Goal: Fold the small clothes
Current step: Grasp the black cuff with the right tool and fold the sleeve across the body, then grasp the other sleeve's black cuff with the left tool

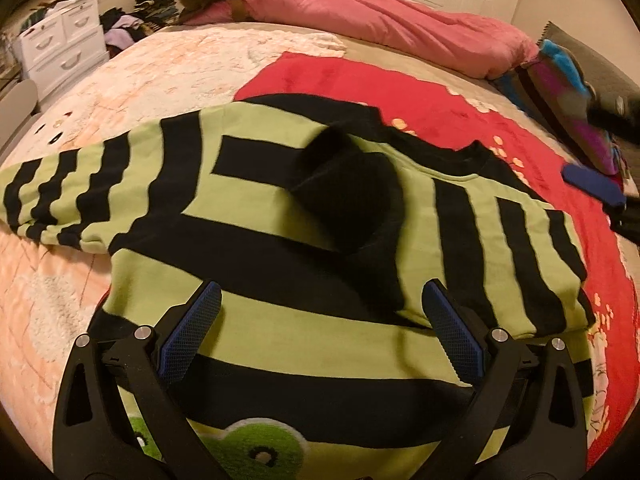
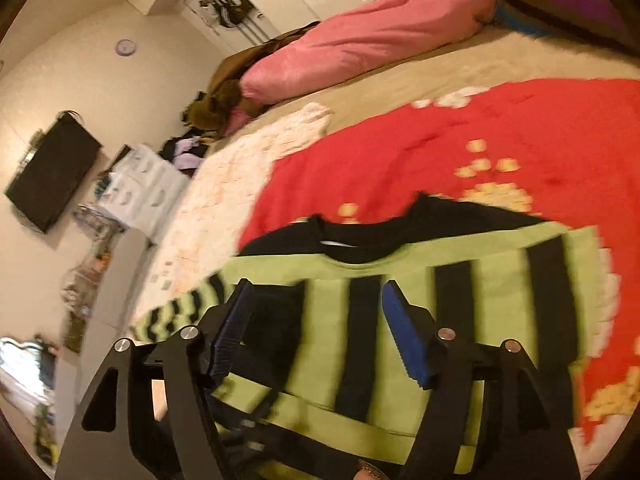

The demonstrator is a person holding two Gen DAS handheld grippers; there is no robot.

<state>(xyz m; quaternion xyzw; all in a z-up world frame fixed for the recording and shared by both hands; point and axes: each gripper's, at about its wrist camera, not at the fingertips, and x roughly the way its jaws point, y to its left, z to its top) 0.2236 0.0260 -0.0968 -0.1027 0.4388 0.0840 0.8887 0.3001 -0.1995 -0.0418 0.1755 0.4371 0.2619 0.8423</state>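
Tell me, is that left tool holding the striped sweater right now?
No. The left tool stands open over the striped sweater, which lies flat on the bed with no cloth pinched between its blue pads.

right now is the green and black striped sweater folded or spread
Partly folded: the green and black striped sweater has one sleeve laid across its front, the other still spread out.

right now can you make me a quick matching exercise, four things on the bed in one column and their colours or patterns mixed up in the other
Things:
1. sweater
2. blanket under the sweater
3. duvet at the far side
4. gripper pads

Colours:
A. pink
B. blue
C. green with black stripes
D. red

Pairs: 1-C, 2-D, 3-A, 4-B
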